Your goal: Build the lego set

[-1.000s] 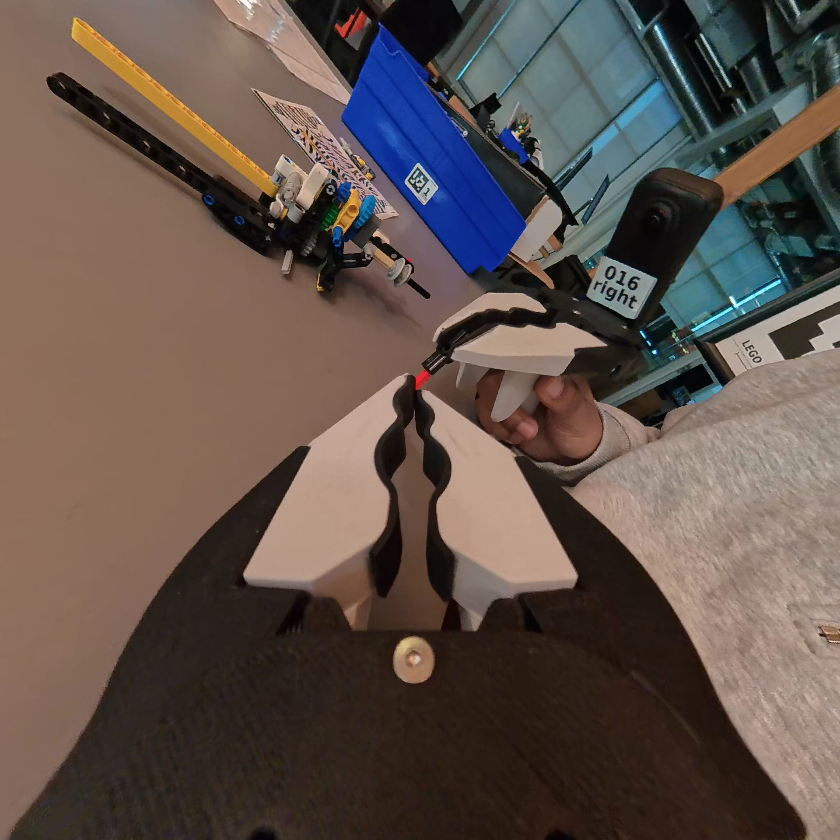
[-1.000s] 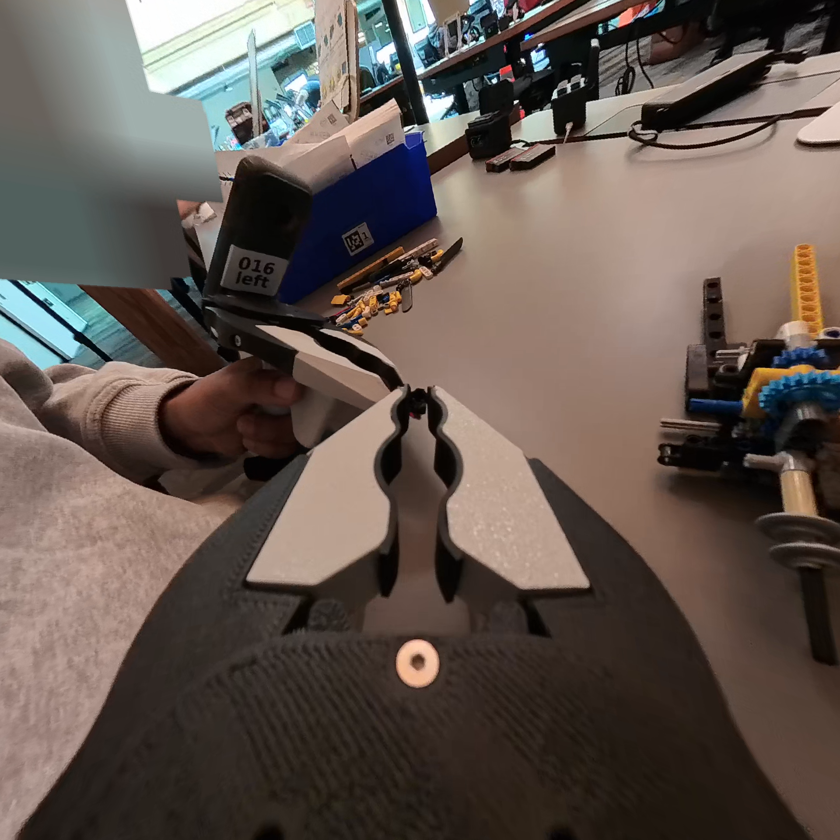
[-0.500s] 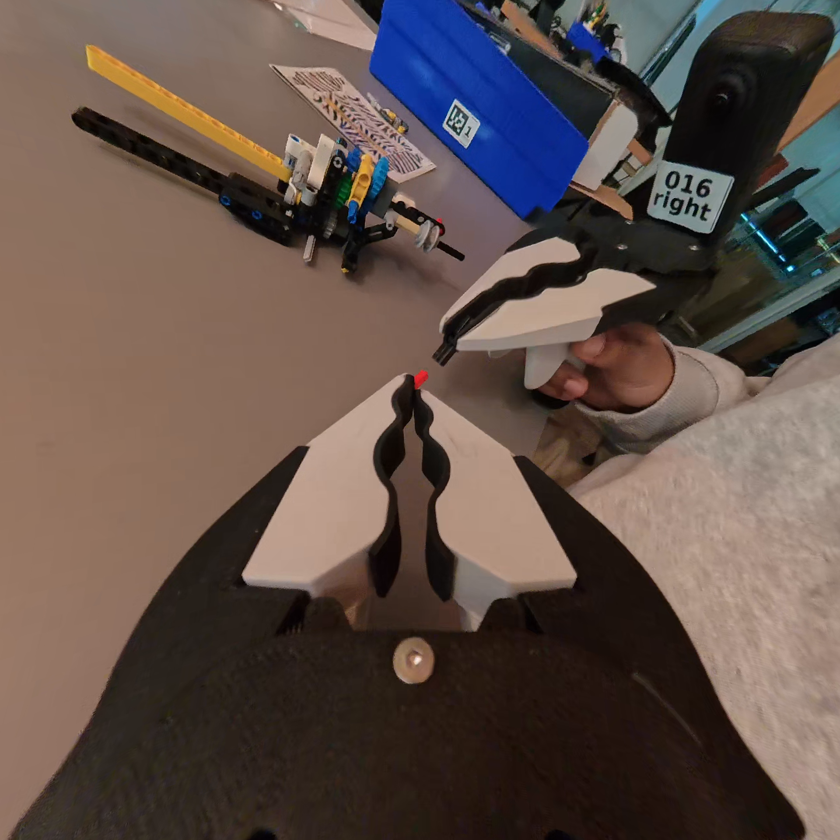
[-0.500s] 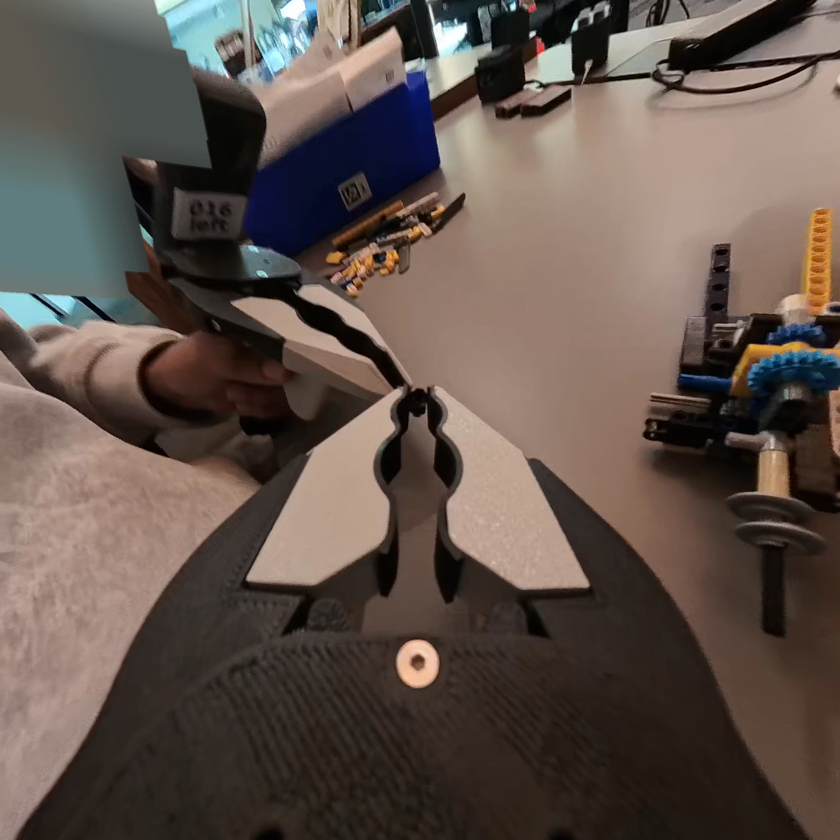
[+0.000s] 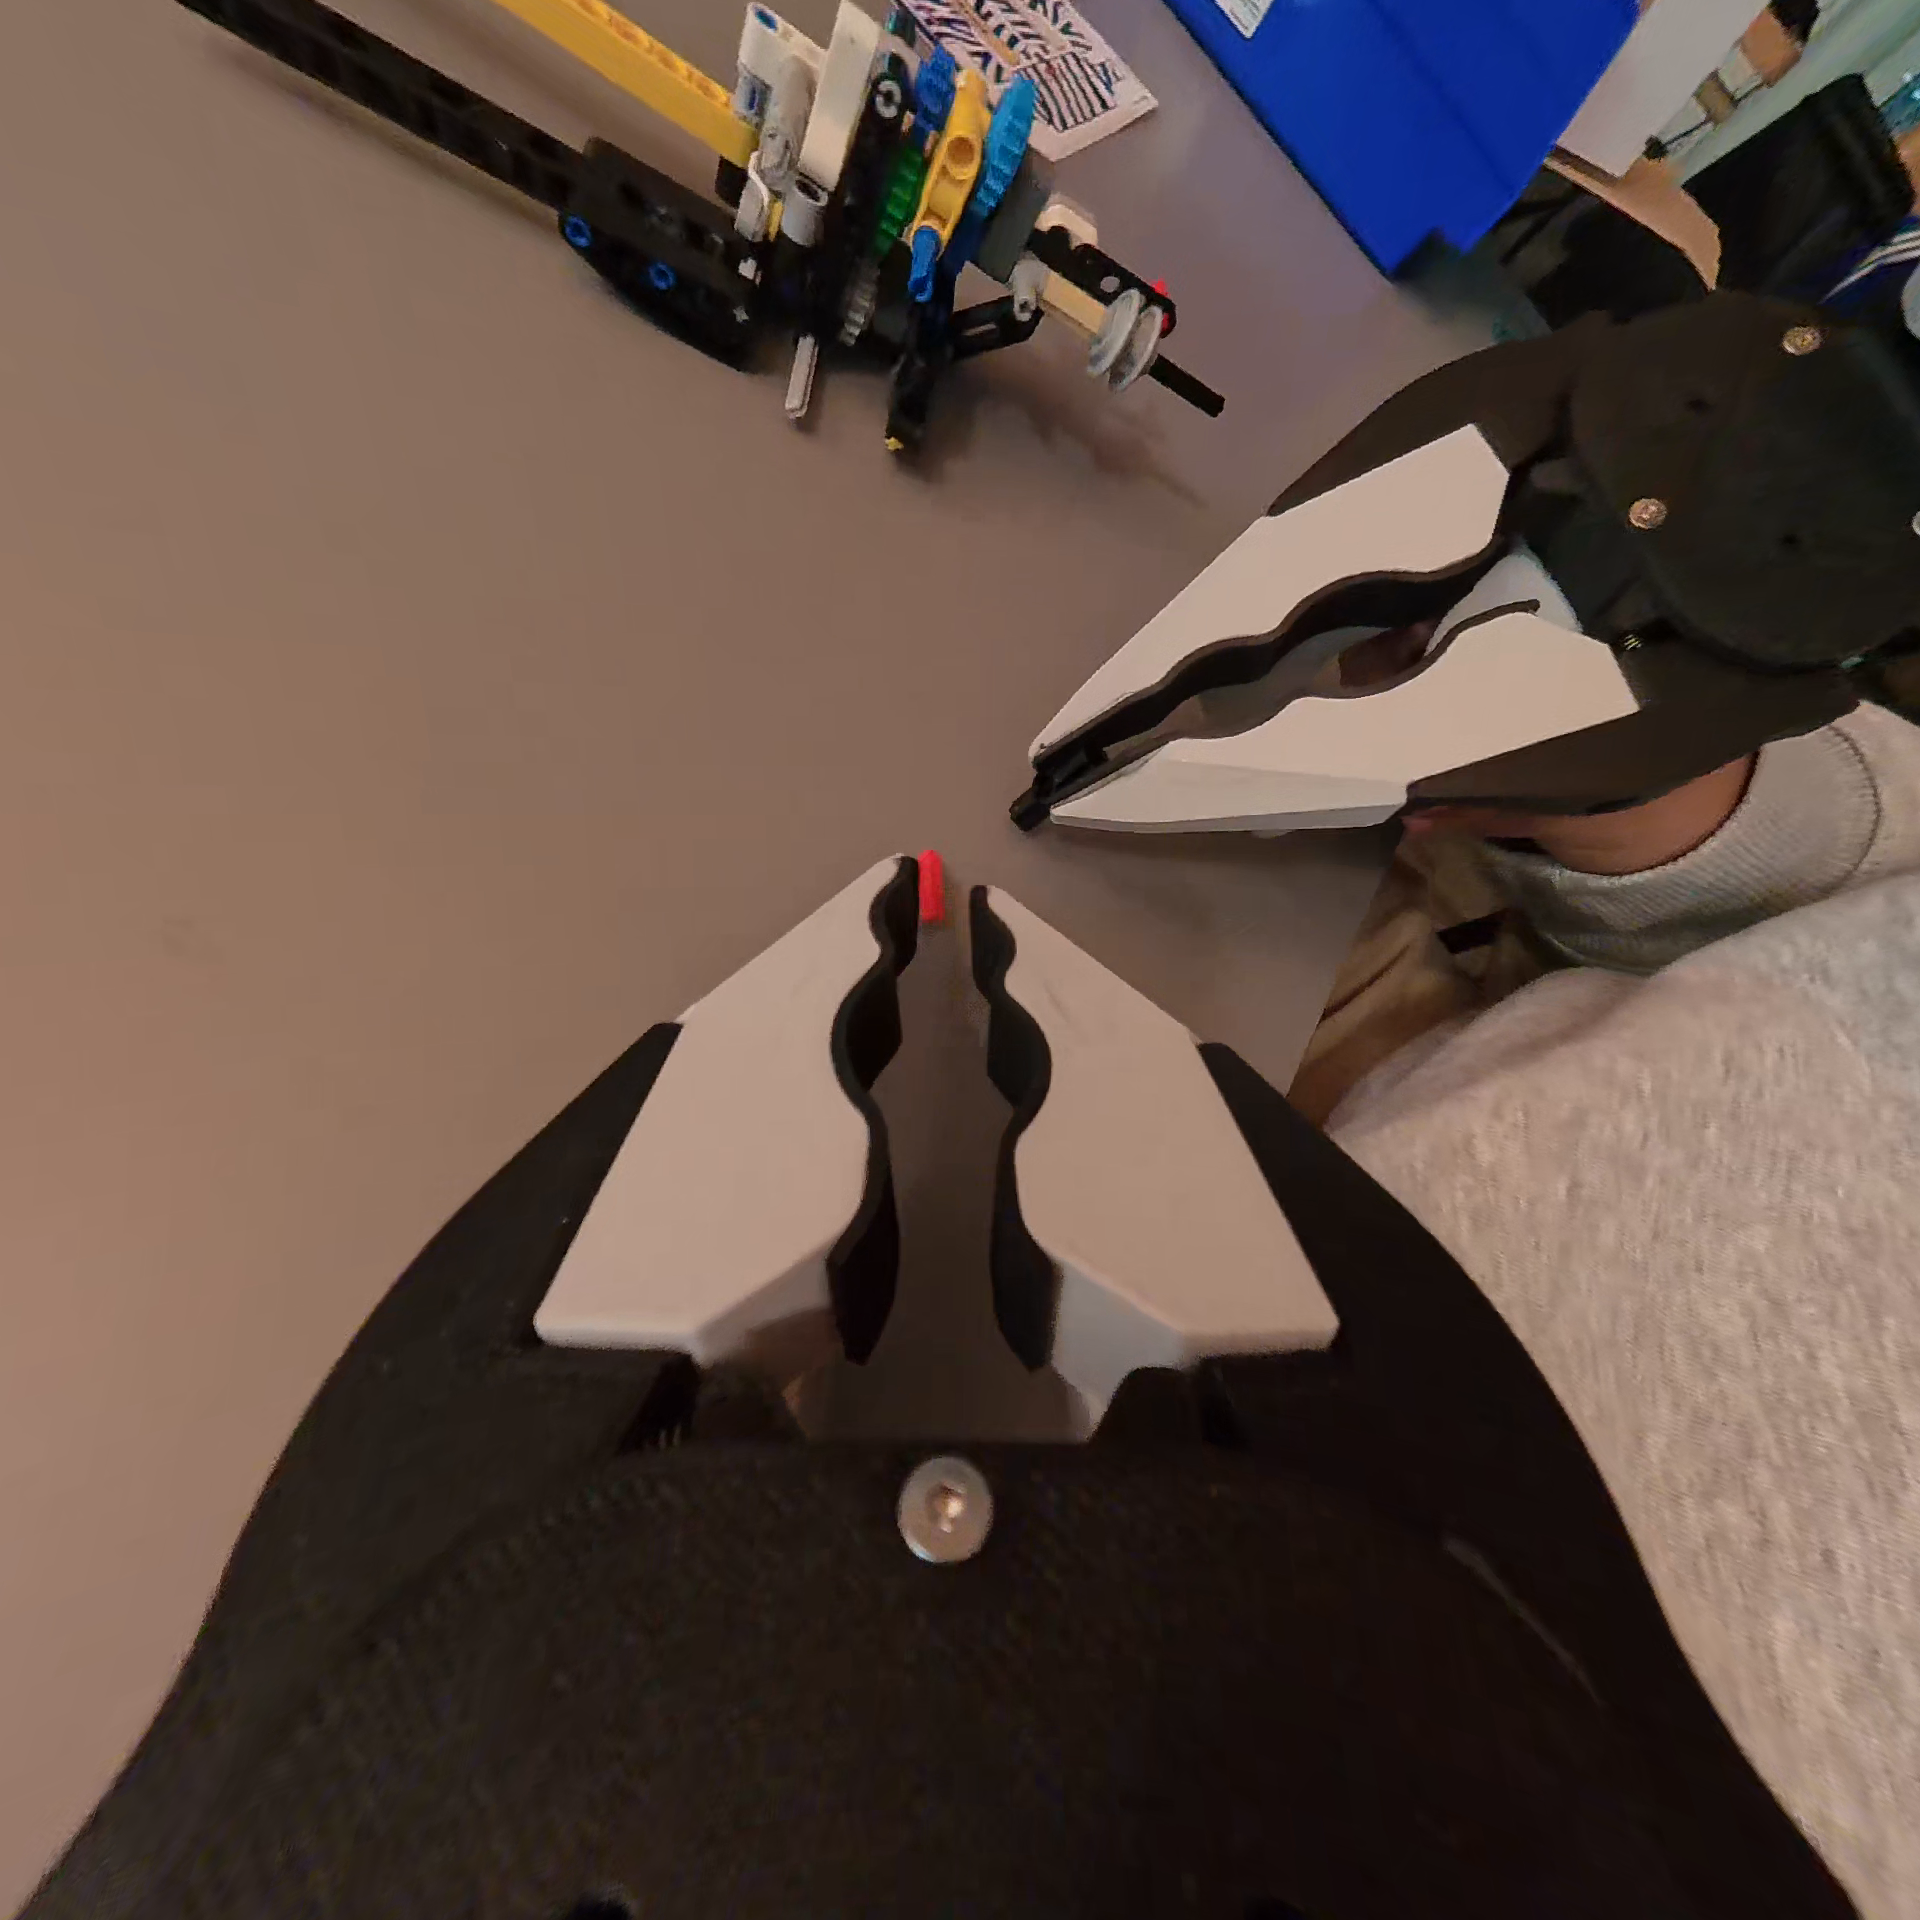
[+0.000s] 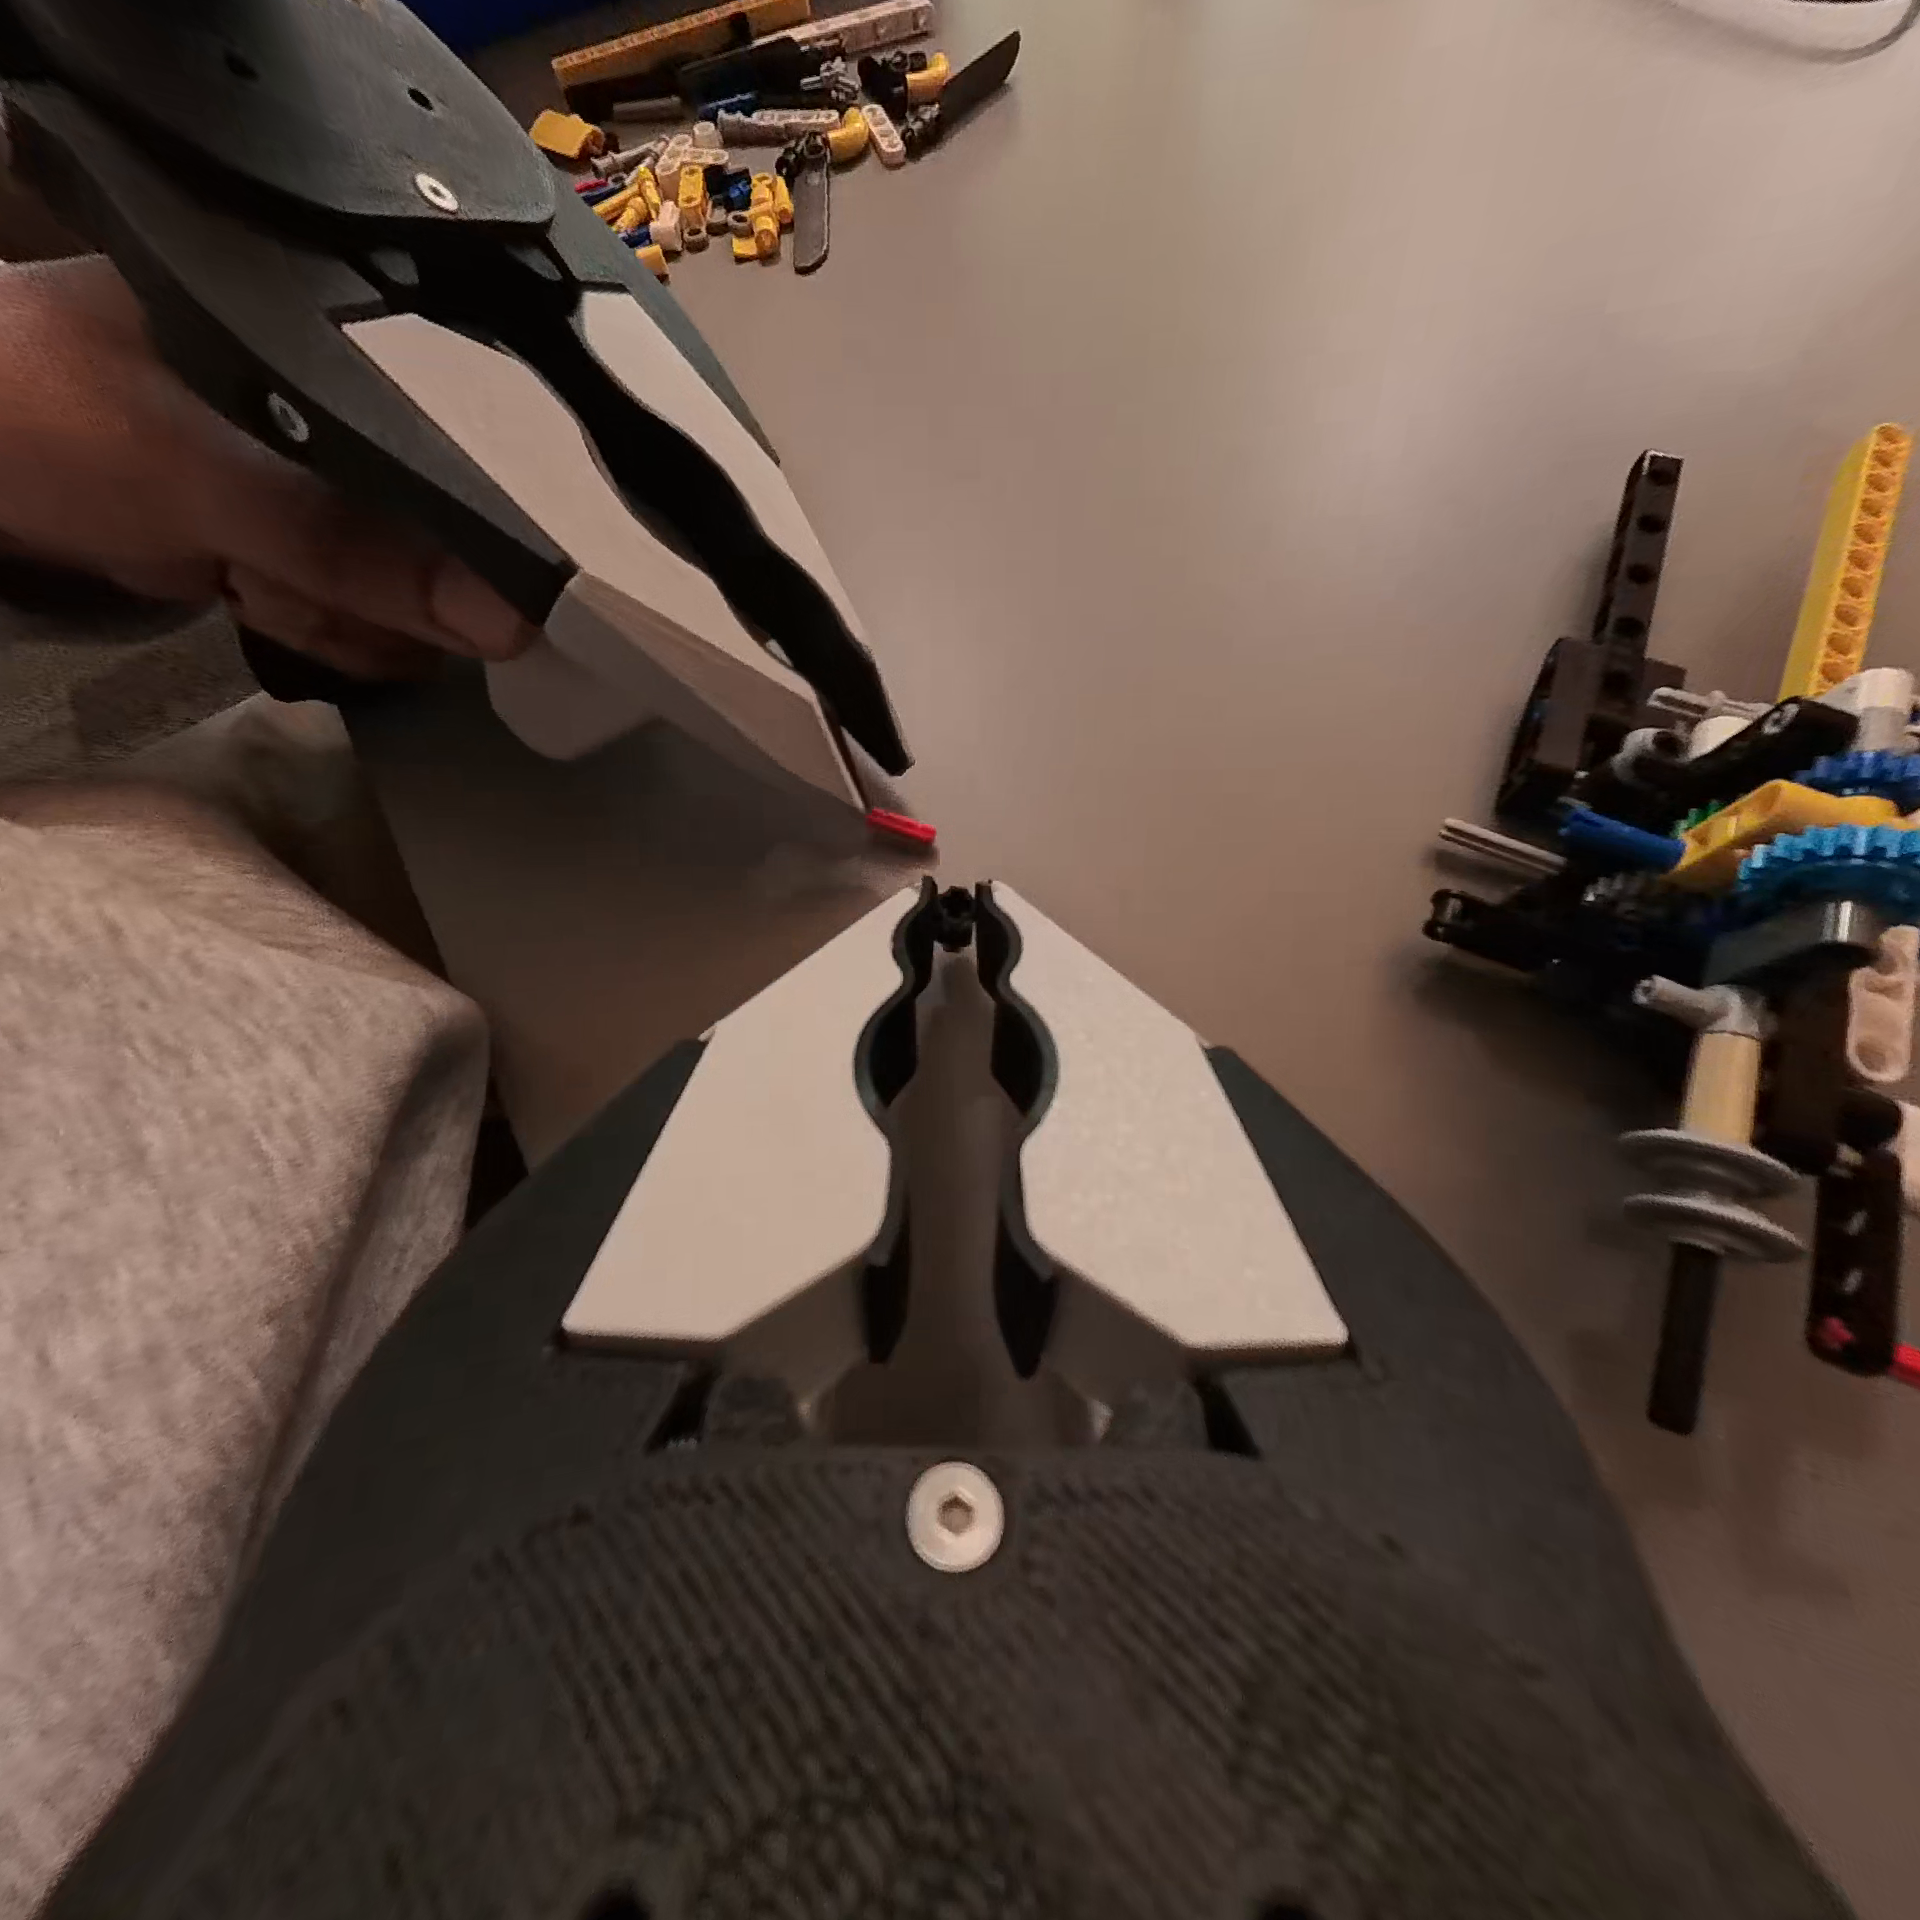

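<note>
My left gripper (image 5: 935, 881) is low over the grey table (image 5: 312, 779) with its jaws a little apart. A small red pin (image 5: 930, 885) lies between its tips, against the left pad and clear of the right one. In the right wrist view the pin (image 6: 902, 824) pokes out at the left gripper's (image 6: 878, 784) lower tip, by the table top. My right gripper (image 6: 951, 899) is shut on a tiny black connector (image 6: 953, 920), just right of the left gripper and also seen in the left wrist view (image 5: 1039, 795). The part-built lego model (image 5: 883, 208) with yellow and black beams and blue gears stands beyond.
A pile of loose lego parts (image 6: 727, 177) lies at the far left of the right wrist view. A blue bin (image 5: 1403, 104) and a patterned sheet (image 5: 1039, 73) sit behind the model (image 6: 1714, 883). The person's grey sleeve (image 5: 1610, 1247) fills the near side. Left and right tips are no more than a few centimetres apart.
Both grippers have tipped down toward the table and drawn apart. My left jaws have opened slightly, so the red pin is no longer clamped. The right gripper still holds the black connector.
</note>
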`<state>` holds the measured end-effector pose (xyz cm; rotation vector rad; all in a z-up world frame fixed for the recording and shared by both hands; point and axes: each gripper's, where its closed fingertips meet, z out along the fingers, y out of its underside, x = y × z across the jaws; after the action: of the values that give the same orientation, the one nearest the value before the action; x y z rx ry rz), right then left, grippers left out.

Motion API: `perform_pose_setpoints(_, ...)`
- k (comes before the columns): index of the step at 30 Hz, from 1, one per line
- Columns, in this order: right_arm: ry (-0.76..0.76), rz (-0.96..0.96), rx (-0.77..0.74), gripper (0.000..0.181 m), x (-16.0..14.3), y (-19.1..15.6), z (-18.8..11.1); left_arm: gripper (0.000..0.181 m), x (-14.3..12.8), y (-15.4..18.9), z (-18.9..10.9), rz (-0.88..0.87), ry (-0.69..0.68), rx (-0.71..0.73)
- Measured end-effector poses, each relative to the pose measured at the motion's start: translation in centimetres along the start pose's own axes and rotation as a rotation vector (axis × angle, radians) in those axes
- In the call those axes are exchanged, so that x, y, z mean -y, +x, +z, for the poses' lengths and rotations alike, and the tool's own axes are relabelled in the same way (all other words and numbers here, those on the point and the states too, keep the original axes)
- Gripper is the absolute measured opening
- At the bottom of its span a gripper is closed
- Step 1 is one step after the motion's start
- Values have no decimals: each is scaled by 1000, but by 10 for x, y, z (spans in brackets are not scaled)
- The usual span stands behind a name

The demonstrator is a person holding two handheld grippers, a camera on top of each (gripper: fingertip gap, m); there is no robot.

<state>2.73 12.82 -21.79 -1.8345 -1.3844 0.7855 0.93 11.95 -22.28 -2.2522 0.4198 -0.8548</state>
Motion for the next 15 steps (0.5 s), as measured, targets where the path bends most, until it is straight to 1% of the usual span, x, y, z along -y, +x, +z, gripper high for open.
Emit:
perform_pose_setpoints(2,1,5,4,6,0,0,0,11,1,1,-1,4,5,-9)
perform_pose_setpoints(4,26,10,11,6,4,-1,-2,16,3,10,-3,40,30,-51)
perform_pose_setpoints(5,56,22,29,6,8,-3,-4,18,6,17,-4,65,50,-78)
perform_pose_setpoints(7,143,84,123,6,23,-14,-10,24,9,30,-7,118,85,-133)
perform_pose_setpoints(9,225,173,245,6,37,-27,-17,24,12,37,-10,149,122,-157)
perform_pose_setpoints(10,243,211,279,6,41,-30,-19,23,14,40,-11,163,136,-164)
perform_pose_setpoints(13,227,245,302,6,40,-31,-16,13,14,41,-14,220,146,-152)
perform_pose_setpoints(15,211,236,288,6,39,-31,-14,11,12,39,-15,239,139,-132)
